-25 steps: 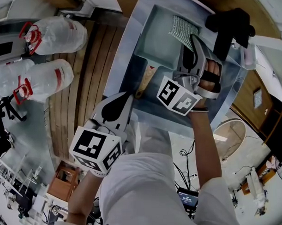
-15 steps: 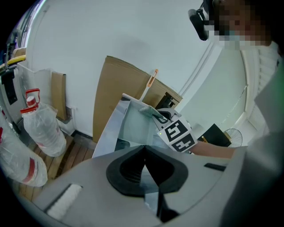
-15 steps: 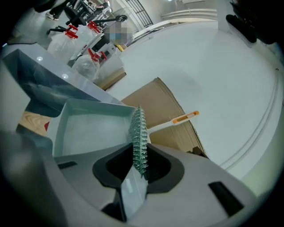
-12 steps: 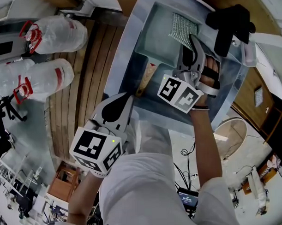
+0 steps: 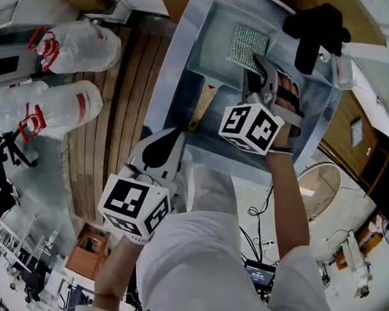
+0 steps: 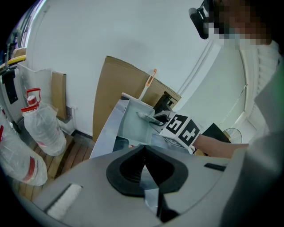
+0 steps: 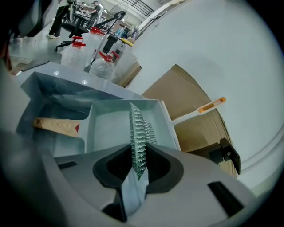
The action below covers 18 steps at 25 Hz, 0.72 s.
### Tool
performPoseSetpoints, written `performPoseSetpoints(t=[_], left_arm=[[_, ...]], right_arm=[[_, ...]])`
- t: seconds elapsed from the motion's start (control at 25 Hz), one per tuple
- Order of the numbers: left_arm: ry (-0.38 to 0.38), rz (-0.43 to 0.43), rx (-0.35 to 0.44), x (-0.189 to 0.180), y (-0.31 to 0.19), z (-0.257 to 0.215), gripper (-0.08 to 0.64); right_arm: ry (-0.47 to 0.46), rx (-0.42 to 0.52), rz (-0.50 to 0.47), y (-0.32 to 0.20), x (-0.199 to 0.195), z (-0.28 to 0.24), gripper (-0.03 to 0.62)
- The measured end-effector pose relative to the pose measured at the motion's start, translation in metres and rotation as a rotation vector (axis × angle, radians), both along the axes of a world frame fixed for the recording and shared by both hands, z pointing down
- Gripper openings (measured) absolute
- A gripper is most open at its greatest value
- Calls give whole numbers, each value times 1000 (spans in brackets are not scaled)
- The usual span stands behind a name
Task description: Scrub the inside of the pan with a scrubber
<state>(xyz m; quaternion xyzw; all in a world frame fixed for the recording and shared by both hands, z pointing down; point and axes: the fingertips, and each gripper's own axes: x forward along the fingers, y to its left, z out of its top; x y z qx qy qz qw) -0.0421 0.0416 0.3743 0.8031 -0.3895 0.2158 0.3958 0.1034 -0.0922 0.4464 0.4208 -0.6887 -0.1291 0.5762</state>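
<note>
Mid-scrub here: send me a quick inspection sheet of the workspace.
Surface: grey basin, holding the pan.
Job's things: pan, wooden handle toward the person; scrubber over its inside, contact unclear.
Clutter: plastic bottles on the floor; black object beyond the basin.
Tools: right tool shut on the scrubber; left tool shut, empty, by the basin's near edge.
Cables: cables on the floor, away from the basin.
Surroundings: cardboard against a white wall.

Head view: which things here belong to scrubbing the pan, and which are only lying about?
Part of the job:
- pan, in the sink
- scrubber, over the pan's inside
- right gripper, shut on the scrubber

Not in use:
- plastic bottles on the floor
- black object at the sink's far edge
- left gripper, shut on nothing, away from the pan
</note>
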Motion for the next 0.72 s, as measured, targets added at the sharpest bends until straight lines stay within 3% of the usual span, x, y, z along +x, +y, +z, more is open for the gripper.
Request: performPoseSetpoints(t=[0.44, 0.72], left_arm=[[-7, -12, 14, -6, 1, -1, 5], [-8, -11, 18, -5, 1, -4, 5]], right_arm=[[-44, -217, -46, 42, -19, 26, 66], [-136, -381, -29, 62, -28, 27, 66]])
